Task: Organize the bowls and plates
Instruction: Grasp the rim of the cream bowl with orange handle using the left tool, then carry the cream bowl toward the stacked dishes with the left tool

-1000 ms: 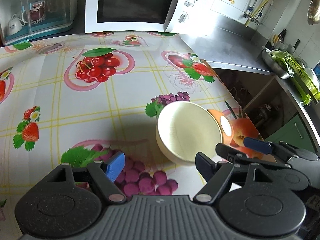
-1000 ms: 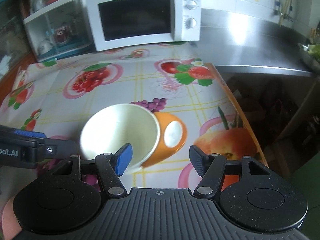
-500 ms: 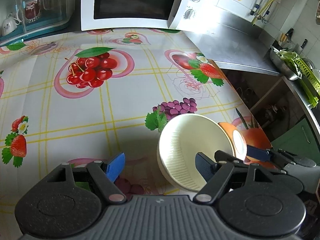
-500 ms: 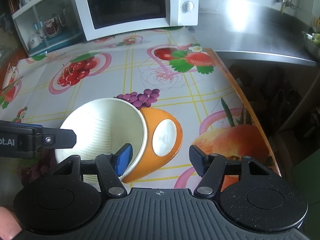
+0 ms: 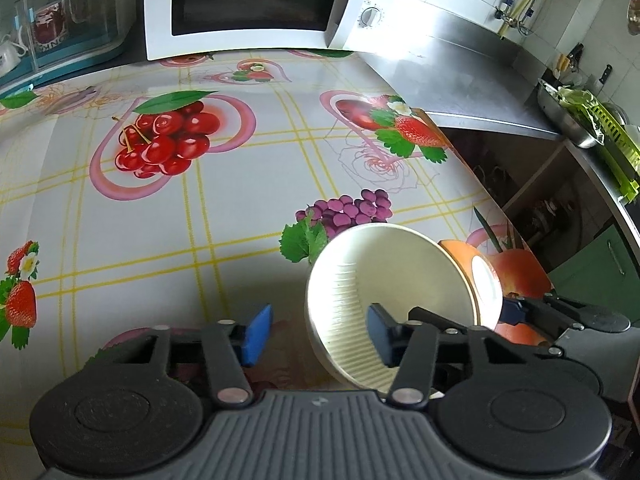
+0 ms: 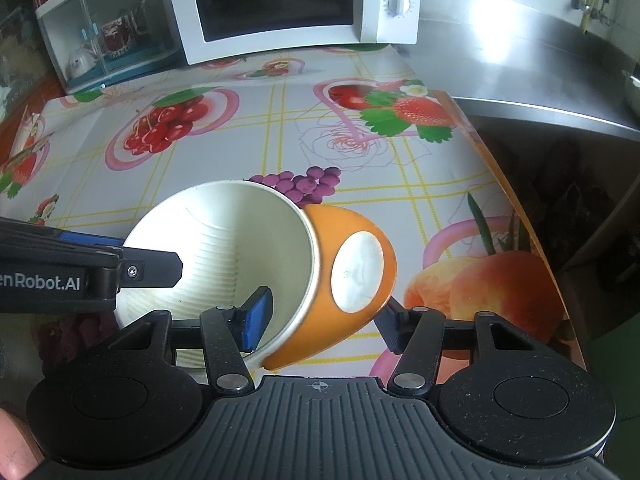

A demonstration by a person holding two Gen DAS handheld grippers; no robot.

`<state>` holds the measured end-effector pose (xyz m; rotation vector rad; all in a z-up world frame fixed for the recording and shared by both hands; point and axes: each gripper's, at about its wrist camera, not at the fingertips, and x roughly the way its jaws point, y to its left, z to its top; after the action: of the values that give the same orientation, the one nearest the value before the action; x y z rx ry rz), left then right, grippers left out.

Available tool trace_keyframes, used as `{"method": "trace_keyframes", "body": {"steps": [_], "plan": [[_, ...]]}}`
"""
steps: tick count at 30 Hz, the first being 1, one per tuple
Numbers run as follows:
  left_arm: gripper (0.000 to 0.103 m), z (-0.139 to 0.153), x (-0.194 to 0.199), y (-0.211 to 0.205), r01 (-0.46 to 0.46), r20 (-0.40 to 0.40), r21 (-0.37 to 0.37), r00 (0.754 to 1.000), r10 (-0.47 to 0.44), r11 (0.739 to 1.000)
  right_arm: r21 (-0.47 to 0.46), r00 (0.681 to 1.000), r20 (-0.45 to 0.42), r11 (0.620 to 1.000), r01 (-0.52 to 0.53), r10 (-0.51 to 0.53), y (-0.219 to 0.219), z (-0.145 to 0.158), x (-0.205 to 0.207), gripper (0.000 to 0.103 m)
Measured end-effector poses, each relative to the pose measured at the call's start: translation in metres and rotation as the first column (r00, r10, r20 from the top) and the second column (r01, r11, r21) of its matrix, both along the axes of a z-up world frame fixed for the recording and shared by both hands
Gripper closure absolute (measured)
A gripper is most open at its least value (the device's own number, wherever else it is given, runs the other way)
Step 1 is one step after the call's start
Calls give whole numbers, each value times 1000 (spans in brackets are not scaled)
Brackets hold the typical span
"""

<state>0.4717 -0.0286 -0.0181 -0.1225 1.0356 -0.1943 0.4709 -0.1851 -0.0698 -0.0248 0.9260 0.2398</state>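
An orange bowl with a cream ribbed inside [image 6: 356,268] is tipped on its side above the fruit-print tablecloth [image 6: 248,136], its mouth facing left. My right gripper [image 6: 320,320] straddles its rim: the left finger is inside the bowl, the right finger against the orange outside; the jaws stand wide. In the left wrist view the same bowl [image 5: 384,280] is tilted toward the camera. My left gripper [image 5: 318,334] is open, its right finger in front of the bowl's mouth, its left finger over the cloth. The left gripper's arm [image 6: 80,276] shows in the right wrist view.
A white microwave [image 5: 256,0] stands at the back of the table. A clear cabinet with cups [image 6: 104,28] stands at the back left. The table's right edge [image 6: 500,168] drops beside a steel counter [image 6: 520,64]. A steel basin and green rack [image 5: 592,120] sit far right.
The bowl has tipped further onto its side and come closer to both cameras. Both grippers have drawn nearer to it; the left gripper's right finger now overlaps its mouth.
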Motion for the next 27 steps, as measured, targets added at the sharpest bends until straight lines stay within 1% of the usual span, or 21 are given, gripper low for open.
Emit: {"method": "trace_keyframes", "body": {"steps": [2, 3, 5, 6, 8, 10, 17, 21, 27], "plan": [[64, -1, 0, -1, 7, 0, 1, 1000, -7, 1000, -1, 1000, -3, 1000, -5, 5, 0, -1, 0, 47], [67, -2, 0, -1, 11, -1, 0, 1000, -11, 1000, -5, 1000, -2, 1000, -7, 7, 1, 0, 0, 47], [77, -3, 0, -1, 17, -4, -5, 1000, -17, 1000, -14, 1000, 2, 1000, -12, 12, 2, 0, -1, 47], [79, -4, 0, -1, 20, -4, -7, 1000, -20, 1000, -16, 1000, 5, 1000, -14, 14, 2, 0, -2, 47], [82, -4, 0, -2, 26, 0, 3, 1000, -26, 1000, -17, 1000, 5, 1000, -12, 13, 2, 0, -3, 46], [84, -5, -1, -2, 28, 3, 10, 1000, -28, 1000, -18, 1000, 8, 1000, -16, 16, 2, 1, -4, 46], [84, 1, -10, -1, 24, 8, 11, 1000, -24, 1000, -35, 999, 30, 999, -32, 33, 4, 10, -19, 46], [84, 12, -23, 1, 21, 23, 8, 999, -22, 1000, -29, 998, 43, 999, -33, 34, 5, 20, -33, 46], [84, 36, -55, 7, 5, 58, 2, 998, -5, 1000, -25, 996, 74, 998, -53, 54, 11, 41, -61, 46]]}}
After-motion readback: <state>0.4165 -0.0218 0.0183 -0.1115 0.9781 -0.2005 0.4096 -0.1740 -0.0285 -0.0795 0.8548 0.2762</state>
